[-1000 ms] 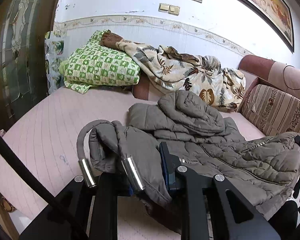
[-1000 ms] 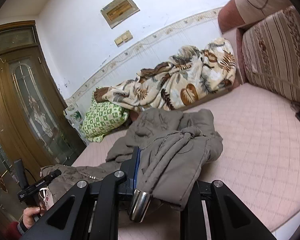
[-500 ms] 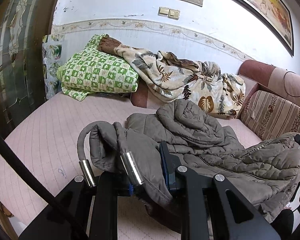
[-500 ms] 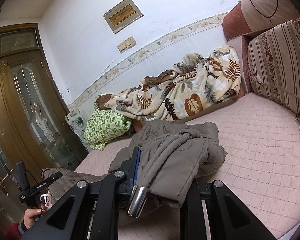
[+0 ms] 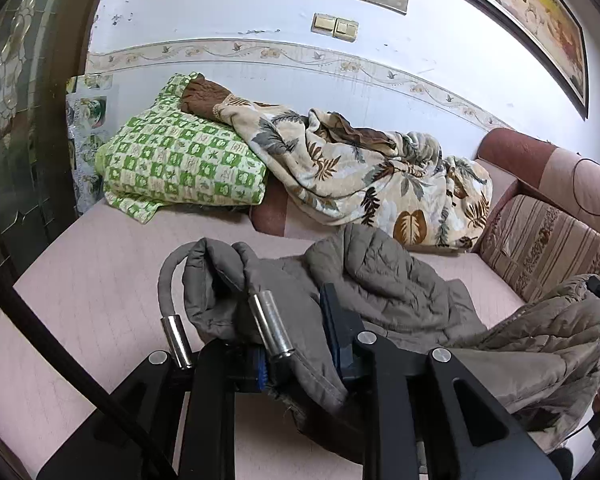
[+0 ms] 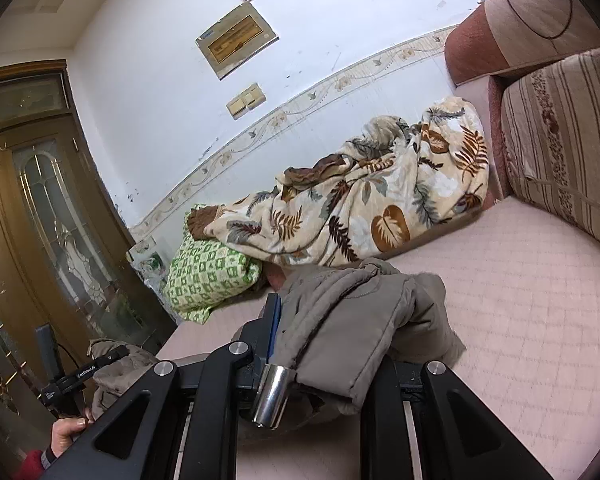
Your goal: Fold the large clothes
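Observation:
A grey-brown quilted jacket [image 5: 396, 292] lies across the pink quilted bed [image 5: 92, 280]. My left gripper [image 5: 300, 344] is shut on a fold of its hem, where two cords with metal tips [image 5: 270, 330] hang over the fingers. In the right wrist view my right gripper [image 6: 328, 340] is shut on another edge of the jacket [image 6: 352, 320], and a metal cord tip [image 6: 272, 396] dangles in front. Both held edges are lifted off the bed. The other gripper [image 6: 80, 372] and a hand [image 6: 66, 436] show at the lower left of that view.
A green checked pillow [image 5: 180, 164] and a leaf-print blanket [image 5: 360, 176] are heaped against the far wall. Striped sofa cushions [image 5: 552, 248] stand on the right. A glass-panelled wooden door [image 6: 40, 220] is on the left. A black cable [image 5: 60, 344] crosses the left wrist view.
Both grippers have risen with the jacket edges in them, and the jacket's front part has come up off the bed. The bedding at the wall now looks closer and lower in view.

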